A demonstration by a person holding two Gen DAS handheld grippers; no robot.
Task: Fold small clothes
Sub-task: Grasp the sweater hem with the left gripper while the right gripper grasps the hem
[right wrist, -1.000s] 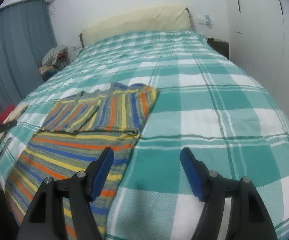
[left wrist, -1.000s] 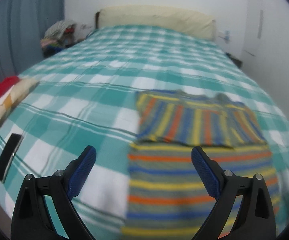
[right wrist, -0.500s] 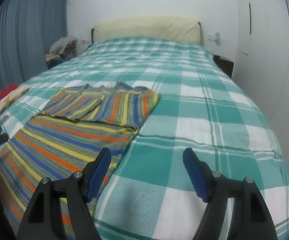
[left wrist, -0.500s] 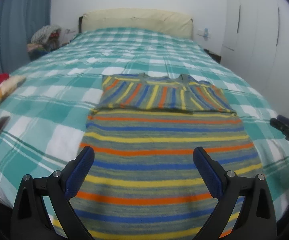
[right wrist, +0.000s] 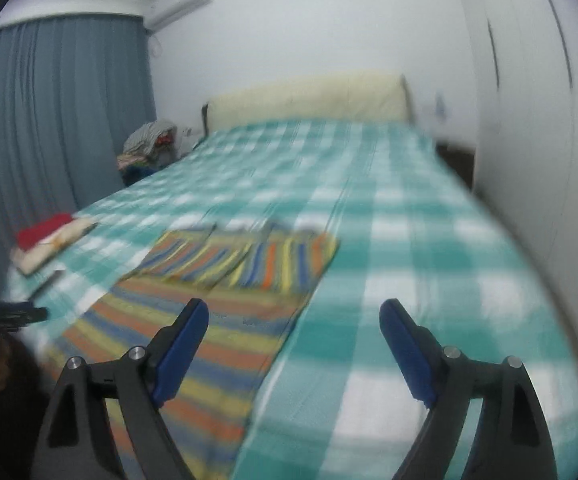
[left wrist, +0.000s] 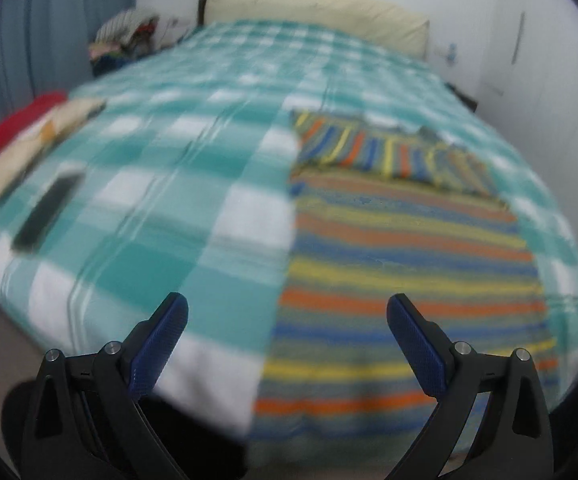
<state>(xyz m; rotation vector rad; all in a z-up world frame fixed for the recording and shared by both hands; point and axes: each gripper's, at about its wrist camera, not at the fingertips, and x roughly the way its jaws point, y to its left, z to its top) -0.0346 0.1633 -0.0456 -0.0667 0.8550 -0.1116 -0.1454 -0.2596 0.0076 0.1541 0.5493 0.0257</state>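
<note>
Over by the bed's left edge: a red and cream folded pile [left wrist: 29, 140] with a dark flat phone-looking thing [left wrist: 47, 210] just beside it, nearer the foot. Left tool [left wrist: 287, 338] spread wide, nothing between the pads, hovering above the foot edge of the bed [left wrist: 193, 168], right over the striped top's left side edge. Striped top [left wrist: 401, 264] laid flat near the foot edge, sleeves folded in across its far end, lower hem reaching the foot edge. Right tool [right wrist: 293, 336] opening up too, gripping nothing, parked above the top's right side edge. Pretty blurry overall.
</note>
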